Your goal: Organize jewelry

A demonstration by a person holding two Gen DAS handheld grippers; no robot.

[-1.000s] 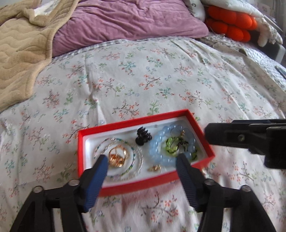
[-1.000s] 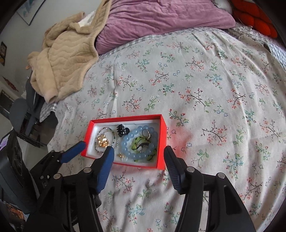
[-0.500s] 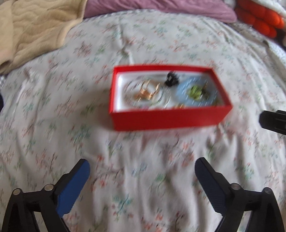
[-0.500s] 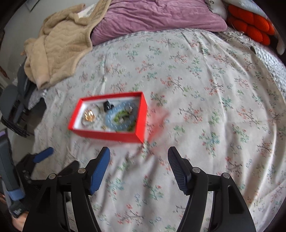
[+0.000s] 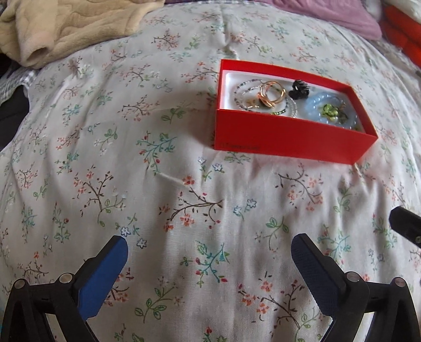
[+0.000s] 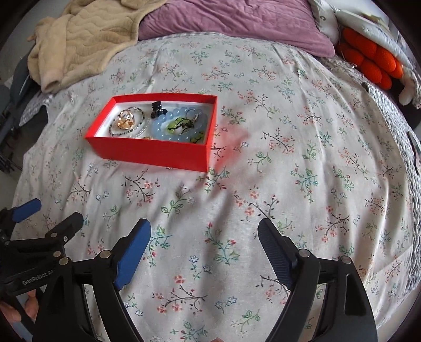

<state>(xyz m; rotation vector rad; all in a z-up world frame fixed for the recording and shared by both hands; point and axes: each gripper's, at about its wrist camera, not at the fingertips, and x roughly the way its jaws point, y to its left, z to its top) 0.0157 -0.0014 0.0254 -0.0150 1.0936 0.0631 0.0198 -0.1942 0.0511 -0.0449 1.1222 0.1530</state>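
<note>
Jewelry [image 6: 160, 122] lies inside a red box [image 6: 147, 152] on the floral bed [image 6: 289, 171], at the far left. Both the left hand-held gripper [image 5: 209, 259] and the right hand-held gripper [image 6: 205, 240] hover nearer, spread wide, holding nothing.

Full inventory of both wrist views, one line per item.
Jewelry box: 1, red with white lining, open, on the bedspread.
Beaded bracelet: 1, pale blue, box's right half.
Hoop earrings: gold, count unclear, box's left half.
Hair claw: 1, black, by the box's far wall.
Bedspread: 1, white floral.
Blanket: 1, beige, far left.
Pillow: 1, purple.
Left gripper: open, empty.
Right gripper: open, empty.
</note>
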